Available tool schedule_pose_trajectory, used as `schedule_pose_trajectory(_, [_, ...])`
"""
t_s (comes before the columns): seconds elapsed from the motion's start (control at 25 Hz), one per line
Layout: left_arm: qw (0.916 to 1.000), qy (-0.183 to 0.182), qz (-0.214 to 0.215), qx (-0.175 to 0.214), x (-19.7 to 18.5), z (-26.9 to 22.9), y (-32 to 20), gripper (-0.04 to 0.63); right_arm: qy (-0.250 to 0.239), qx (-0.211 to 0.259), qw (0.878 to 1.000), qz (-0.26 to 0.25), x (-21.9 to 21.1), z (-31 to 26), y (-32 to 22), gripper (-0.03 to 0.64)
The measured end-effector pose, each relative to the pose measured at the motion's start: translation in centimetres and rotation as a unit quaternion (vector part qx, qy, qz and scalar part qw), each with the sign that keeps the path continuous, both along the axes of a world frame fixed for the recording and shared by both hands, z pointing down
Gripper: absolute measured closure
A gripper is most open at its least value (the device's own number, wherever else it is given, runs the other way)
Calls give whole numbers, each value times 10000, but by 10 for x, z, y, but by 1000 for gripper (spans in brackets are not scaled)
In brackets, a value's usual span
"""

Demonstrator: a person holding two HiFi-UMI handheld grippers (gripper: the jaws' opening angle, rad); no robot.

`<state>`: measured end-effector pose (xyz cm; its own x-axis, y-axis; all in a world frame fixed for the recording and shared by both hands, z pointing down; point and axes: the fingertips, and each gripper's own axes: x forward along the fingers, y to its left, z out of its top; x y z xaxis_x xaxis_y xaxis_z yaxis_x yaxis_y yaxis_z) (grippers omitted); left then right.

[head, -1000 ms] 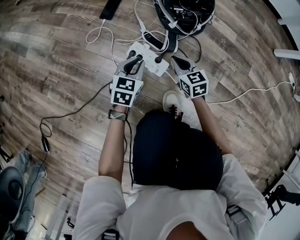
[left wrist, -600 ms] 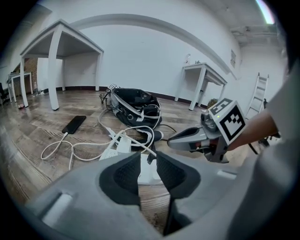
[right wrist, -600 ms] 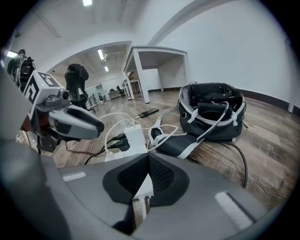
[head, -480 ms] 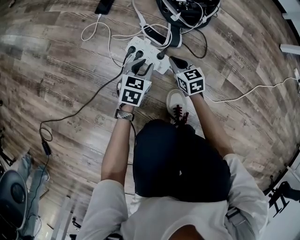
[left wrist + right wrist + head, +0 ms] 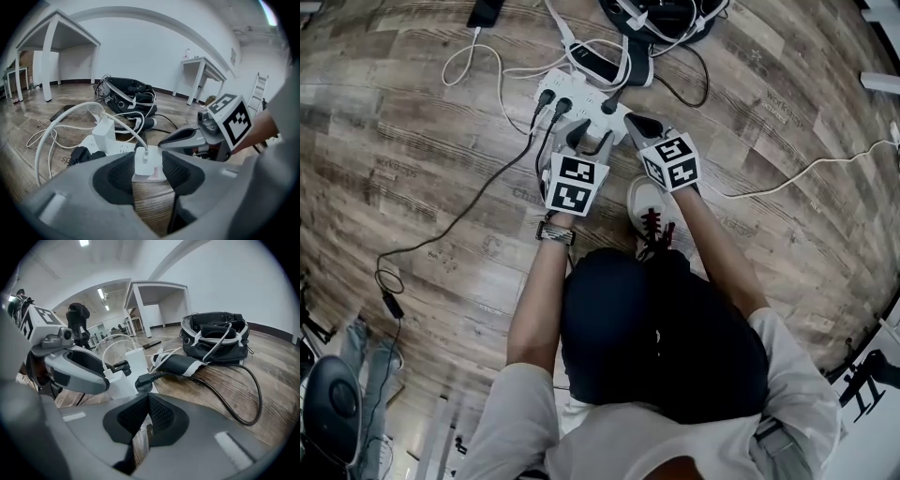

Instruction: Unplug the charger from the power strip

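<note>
The white power strip (image 5: 581, 99) lies on the wood floor in front of me, with black plugs (image 5: 553, 97) and white chargers in it. A small white charger (image 5: 144, 165) with a white cable stands in the strip's near end. My left gripper (image 5: 148, 157) (image 5: 589, 141) has just been opening its jaws; they stand on either side of this charger with a gap at each pad. A taller white charger (image 5: 104, 134) stands further back. My right gripper (image 5: 146, 401) (image 5: 631, 121) is shut and empty, its tip by the strip's right end near a black plug (image 5: 143, 380).
A black bag (image 5: 666, 14) full of cables lies beyond the strip, and a wrapped black adapter (image 5: 600, 66) is next to it. A phone (image 5: 483, 11) lies at the far left. A black cable (image 5: 459, 220) runs left. My white shoe (image 5: 649, 202) is under the right gripper.
Both grippers have come down onto the near end of the power strip. The left jaws have spread apart and now stand around the small white charger.
</note>
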<state>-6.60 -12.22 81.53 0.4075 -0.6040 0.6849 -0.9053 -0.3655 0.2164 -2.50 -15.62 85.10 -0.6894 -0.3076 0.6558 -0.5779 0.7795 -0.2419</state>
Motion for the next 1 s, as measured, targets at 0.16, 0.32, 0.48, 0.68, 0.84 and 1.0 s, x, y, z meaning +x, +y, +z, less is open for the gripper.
schedule_pose_trajectory(0.16, [9998,-171,-59,-4,0,11,-3,414,-25,-9,10000,-56,-1,4,2,615])
schedule_pose_trajectory(0.32, [9997,-258,11,-42,-2,21,-7,413,25,-12,10000,-75,0,8,2,615])
schedule_pose_trajectory(0.48, [9993,-356,126,-47,-2,29,-11,414,-5,-13,10000,-75,-2,12,0,615])
schedule_pose_trajectory(0.68, [9957,-810,352,-270,1,41,-7,424,-68,-7,10000,-26,-2,12,0,615])
schedule_pose_trajectory(0.84, [9951,-908,336,-190,2,42,-8,454,-40,138,9999,-20,-2,12,1,615])
schedule_pose_trajectory(1.0, [9971,-728,191,-135,1,41,-8,456,-71,155,9999,24,-2,12,1,615])
